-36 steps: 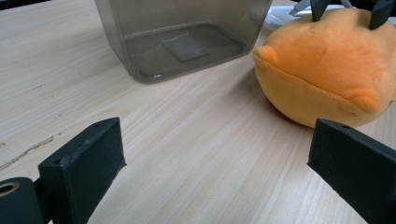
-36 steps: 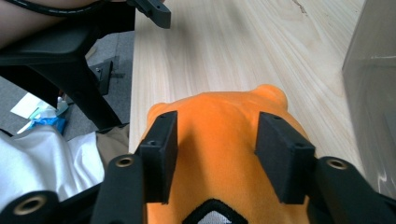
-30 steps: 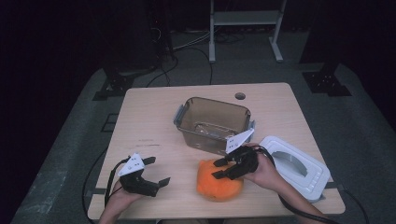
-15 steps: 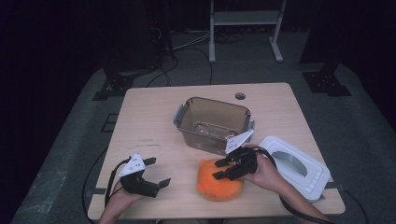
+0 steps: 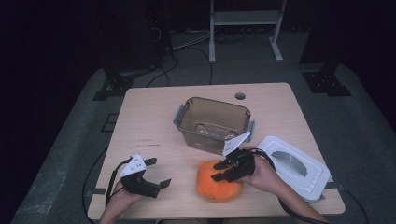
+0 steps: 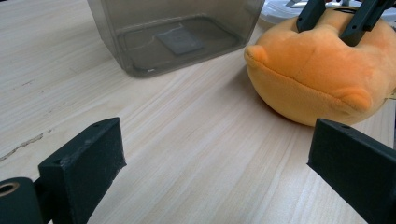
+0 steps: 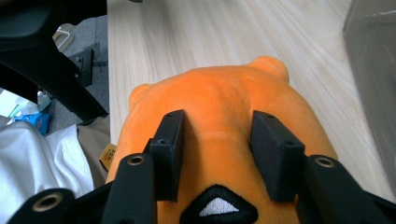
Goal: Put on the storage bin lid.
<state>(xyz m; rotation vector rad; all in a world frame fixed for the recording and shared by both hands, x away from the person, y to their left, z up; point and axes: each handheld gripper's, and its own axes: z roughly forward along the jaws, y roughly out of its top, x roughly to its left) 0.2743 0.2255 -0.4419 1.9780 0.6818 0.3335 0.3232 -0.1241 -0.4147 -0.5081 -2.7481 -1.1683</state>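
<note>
An orange plush toy (image 5: pixel 217 186) (image 6: pixel 317 70) (image 7: pixel 219 98) lies on the wooden table (image 5: pixel 154 121) near its front edge. My right gripper (image 5: pixel 219 171) (image 7: pixel 218 122) comes onto it from the right and above. Its jaws have just been closing, and both pads dig into the top of the plush with a fold of fabric between them. My left gripper (image 5: pixel 159 175) (image 6: pixel 217 154) rests at the front left, to the left of the toy. It is open, with bare table between its jaws.
A clear brown plastic container (image 5: pixel 182 114) (image 6: pixel 177 28) stands open in the middle of the table, just behind the toy. Its white lid (image 5: pixel 292 165) lies flat at the front right. A round hole (image 5: pixel 240 96) marks the far table edge.
</note>
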